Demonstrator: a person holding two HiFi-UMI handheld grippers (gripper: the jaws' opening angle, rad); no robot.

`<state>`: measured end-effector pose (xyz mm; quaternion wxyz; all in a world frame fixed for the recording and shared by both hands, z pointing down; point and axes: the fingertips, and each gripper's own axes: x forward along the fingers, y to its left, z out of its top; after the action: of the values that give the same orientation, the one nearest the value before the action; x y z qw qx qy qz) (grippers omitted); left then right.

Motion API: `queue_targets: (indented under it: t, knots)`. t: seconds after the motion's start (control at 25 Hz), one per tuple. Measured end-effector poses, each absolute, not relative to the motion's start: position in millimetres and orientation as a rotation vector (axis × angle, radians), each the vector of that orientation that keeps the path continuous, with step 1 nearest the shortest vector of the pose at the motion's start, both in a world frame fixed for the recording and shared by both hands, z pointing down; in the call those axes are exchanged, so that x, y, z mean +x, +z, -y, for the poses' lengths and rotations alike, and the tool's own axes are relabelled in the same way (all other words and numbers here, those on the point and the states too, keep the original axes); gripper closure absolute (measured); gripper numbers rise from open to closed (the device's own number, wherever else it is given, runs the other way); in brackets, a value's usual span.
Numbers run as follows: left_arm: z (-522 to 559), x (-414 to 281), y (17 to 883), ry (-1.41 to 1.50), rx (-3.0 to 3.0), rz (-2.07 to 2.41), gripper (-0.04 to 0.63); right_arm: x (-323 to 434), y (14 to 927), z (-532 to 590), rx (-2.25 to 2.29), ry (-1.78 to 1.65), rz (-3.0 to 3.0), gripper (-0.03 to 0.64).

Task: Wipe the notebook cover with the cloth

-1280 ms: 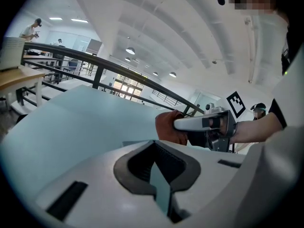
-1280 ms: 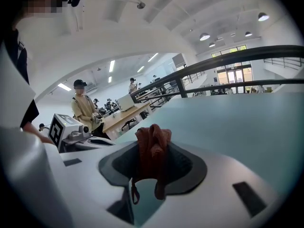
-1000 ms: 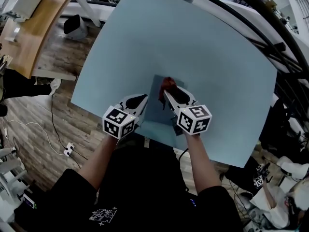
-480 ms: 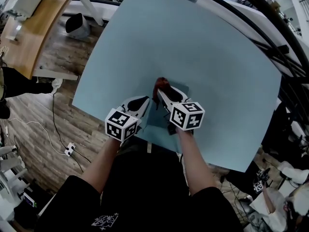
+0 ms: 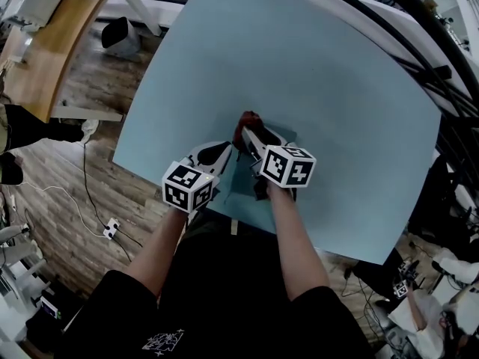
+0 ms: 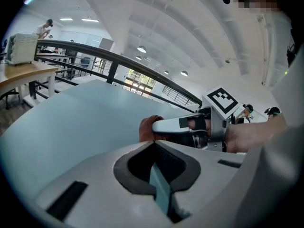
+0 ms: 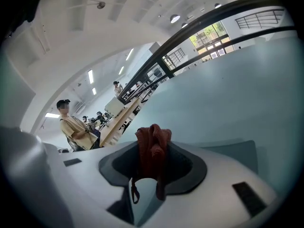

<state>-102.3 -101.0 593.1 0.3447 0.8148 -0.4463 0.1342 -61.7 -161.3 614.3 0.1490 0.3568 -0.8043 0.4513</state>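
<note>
A dark teal notebook [image 5: 239, 176] lies on the light blue table [image 5: 314, 66], near its front edge. My left gripper [image 5: 223, 151] is shut on the notebook's left edge, and a thin teal sliver of the notebook [image 6: 160, 189] shows between its jaws. My right gripper [image 5: 248, 133] is shut on a bunched red cloth [image 5: 248, 118], which sits over the notebook's far end. In the right gripper view the cloth [image 7: 153, 146] sticks up from the shut jaws, with the notebook [image 7: 237, 148] showing to the right. From the left gripper view the cloth [image 6: 148, 127] is just ahead.
A wooden desk [image 5: 45, 43] stands on the floor at the upper left. A dark railing [image 5: 419, 28] runs along the table's far right. A cable and power strip [image 5: 111, 229] lie on the floor at left. A person [image 7: 76, 127] stands in the background.
My right gripper has slid the cloth a little to the left, closer to the left gripper. The left gripper has kept its hold on the notebook.
</note>
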Motion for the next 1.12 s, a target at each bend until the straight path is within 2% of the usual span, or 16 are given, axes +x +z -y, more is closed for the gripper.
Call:
queue_targets:
  t: [0.44, 1.12]
  knots:
    - [106.7, -99.3, 591.2, 0.350, 2.126, 1.139, 0.588, -38.4, 626.6, 162.7, 1.085, 1.439, 2.231, 0.471]
    - [114.9, -56.6, 589.4, 0.350, 2.160, 1.063, 0.588, 33.4, 630.4, 165.0, 1.237, 1.490, 2.173, 0.471]
